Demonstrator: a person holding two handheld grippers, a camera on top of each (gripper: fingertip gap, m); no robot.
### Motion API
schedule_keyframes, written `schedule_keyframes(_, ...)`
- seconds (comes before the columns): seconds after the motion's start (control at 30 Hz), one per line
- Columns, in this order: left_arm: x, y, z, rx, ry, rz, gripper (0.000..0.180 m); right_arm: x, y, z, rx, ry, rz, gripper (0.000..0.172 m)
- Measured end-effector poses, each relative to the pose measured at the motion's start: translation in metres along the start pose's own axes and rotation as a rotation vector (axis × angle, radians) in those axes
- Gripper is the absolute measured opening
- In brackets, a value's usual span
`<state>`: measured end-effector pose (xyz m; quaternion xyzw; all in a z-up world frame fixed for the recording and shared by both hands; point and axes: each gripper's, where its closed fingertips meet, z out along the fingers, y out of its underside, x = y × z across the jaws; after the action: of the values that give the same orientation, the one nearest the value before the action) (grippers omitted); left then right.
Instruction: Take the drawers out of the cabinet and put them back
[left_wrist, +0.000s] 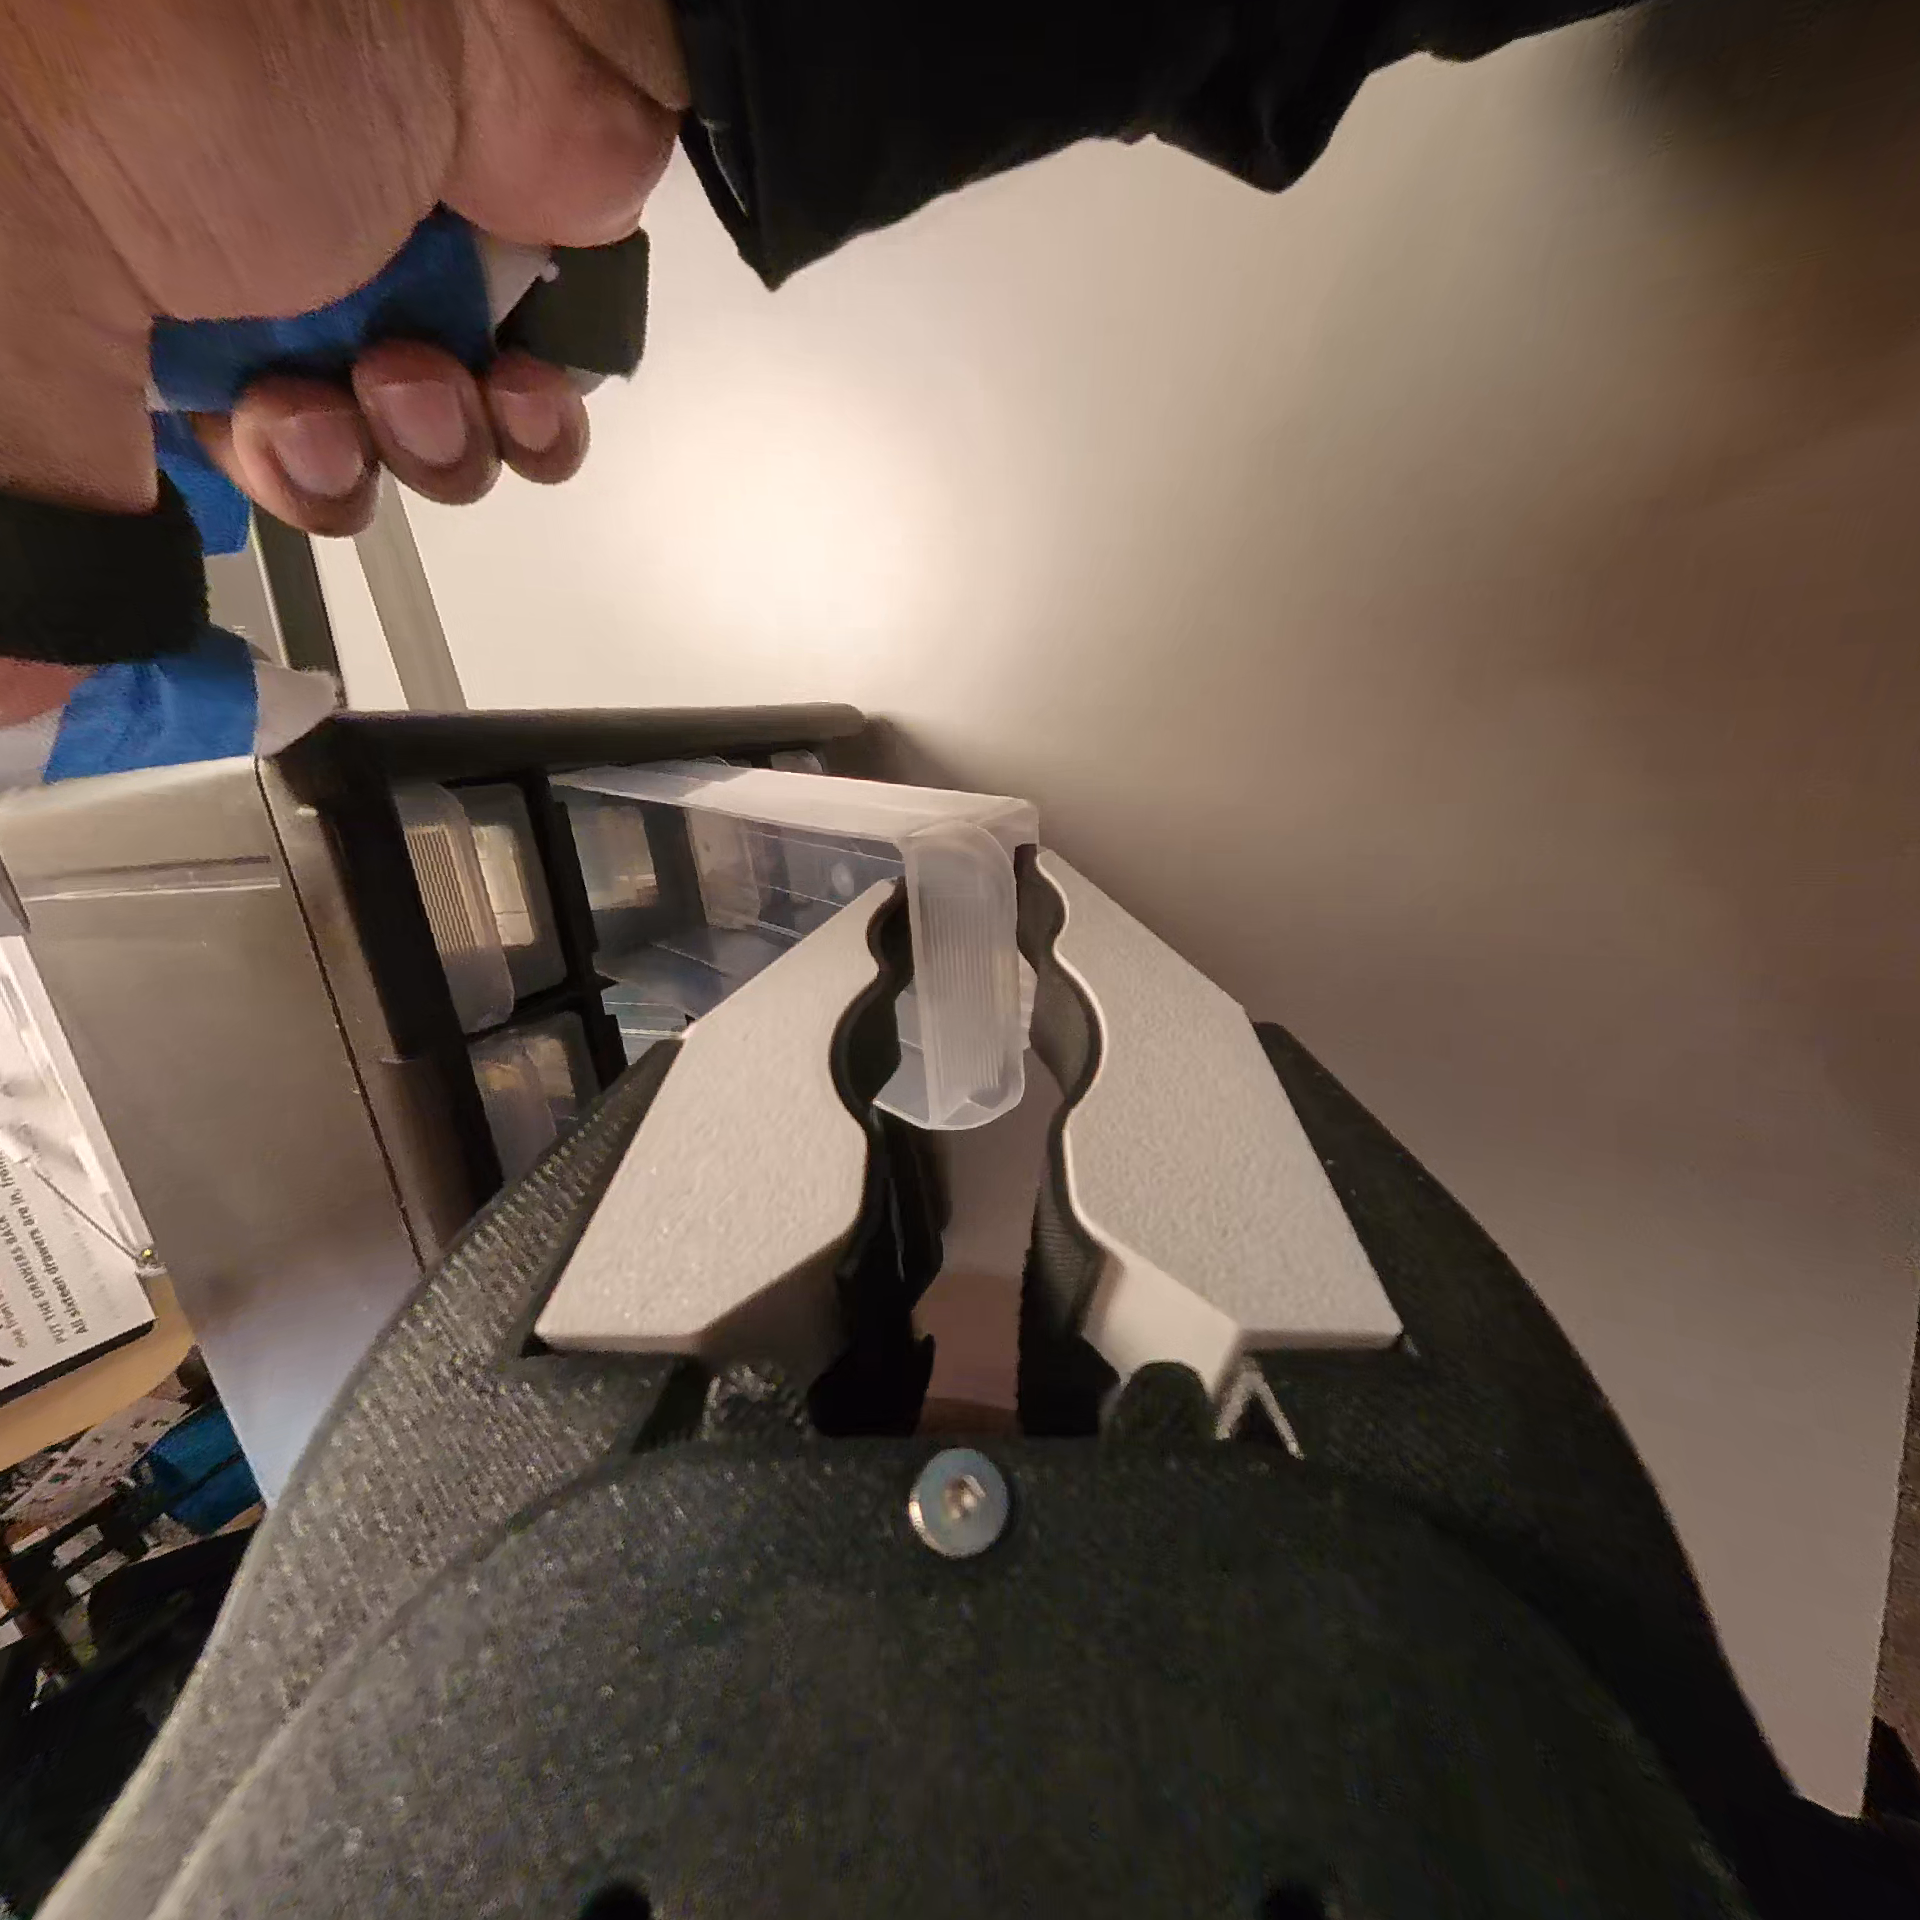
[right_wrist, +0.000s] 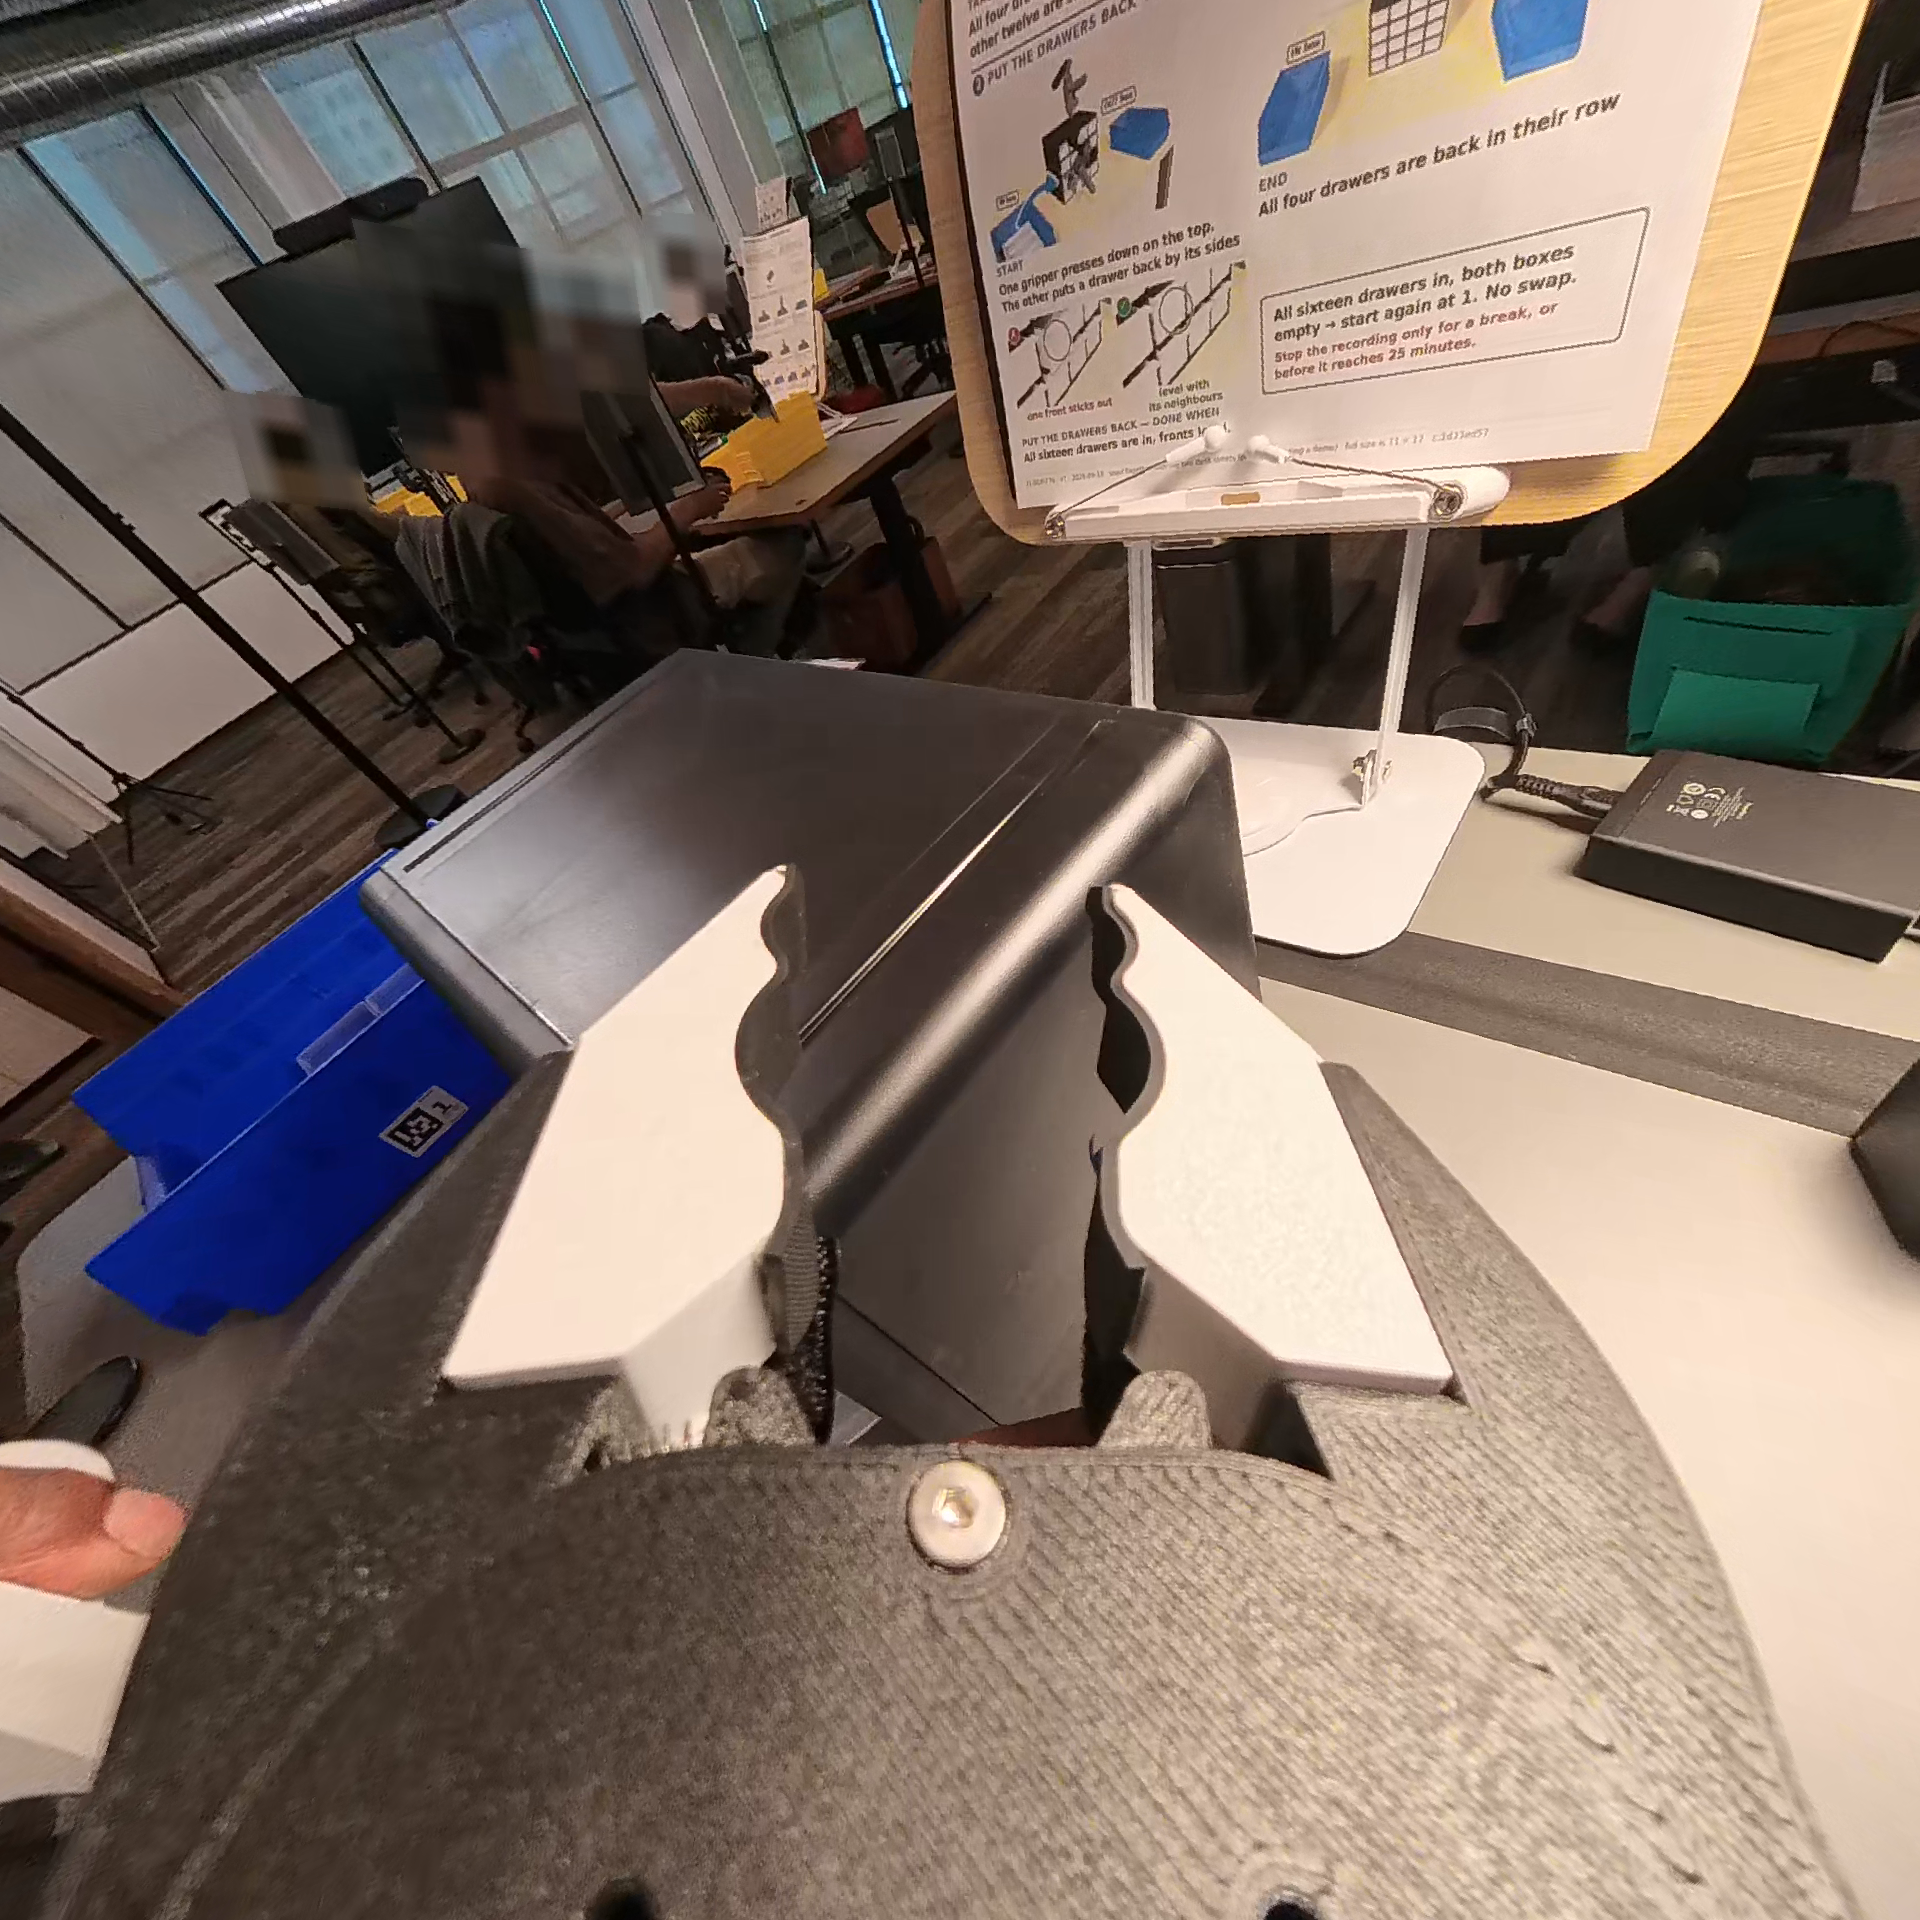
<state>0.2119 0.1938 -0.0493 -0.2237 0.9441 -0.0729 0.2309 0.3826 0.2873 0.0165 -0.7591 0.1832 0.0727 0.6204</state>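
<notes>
Office desk (right_wrist: 1558, 1247), black cabinet (right_wrist: 831, 831): left gripper (left_wrist: 961, 997) clamps clear drawer's (left_wrist: 790, 831) handle, drawer half out of cabinet's top row, right gripper (right_wrist: 940, 997) spread empty above cabinet top; next likely a straight pull-out.

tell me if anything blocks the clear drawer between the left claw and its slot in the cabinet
Nothing visible does. The left claw grips the clear drawer by its front tab, and the drawer is partly inside its slot in the black cabinet.
</notes>
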Motion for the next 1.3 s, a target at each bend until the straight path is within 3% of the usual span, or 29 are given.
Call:
schedule_keyframes(0.2, -0.001, 0.005, 0.023, -0.022, -0.068, -0.002, 0.019, 0.0, 0.001, 0.0, 0.002, -0.015, 0.013, 0.057)
schedule_keyframes(0.37, -0.007, -0.005, 0.035, 0.061, -0.101, -0.045, 0.02, -0.001, 0.001, 0.0, 0.0, -0.01, 0.003, 0.057)
schedule_keyframes(0.57, -0.04, 0.016, 0.058, 0.012, -0.259, -0.048, 0.02, -0.001, 0.001, 0.0, -0.003, -0.013, -0.003, 0.057)
schedule_keyframes(0.7, -0.075, 0.026, 0.06, 0.087, -0.412, -0.141, 0.042, -0.001, 0.002, 0.0, -0.001, -0.019, 0.0, 0.057)
schedule_keyframes(0.77, -0.076, 0.027, 0.054, 0.161, -0.443, -0.172, 0.044, -0.002, 0.002, 0.0, -0.005, -0.023, -0.001, 0.057)
schedule_keyframes(0.87, -0.063, 0.023, 0.036, 0.296, -0.473, -0.182, 0.041, -0.002, 0.003, -0.001, -0.008, -0.029, -0.003, 0.057)
schedule_keyframes(0.9, -0.058, 0.023, 0.032, 0.332, -0.468, -0.188, 0.033, -0.002, 0.003, 0.0, -0.008, -0.032, -0.003, 0.057)
schedule_keyframes(0.97, -0.043, 0.023, 0.034, 0.377, -0.406, -0.2, 0.019, -0.002, 0.003, 0.0, -0.009, -0.035, -0.002, 0.057)
schedule_keyframes(1.03, -0.038, 0.028, 0.045, 0.379, -0.349, -0.228, 0.018, -0.002, 0.003, 0.0, -0.008, -0.035, -0.001, 0.057)
schedule_keyframes(1.3, -0.081, 0.032, 0.074, 0.412, -0.374, -0.409, 0.013, -0.002, 0.002, -0.001, -0.001, -0.025, -0.008, 0.057)
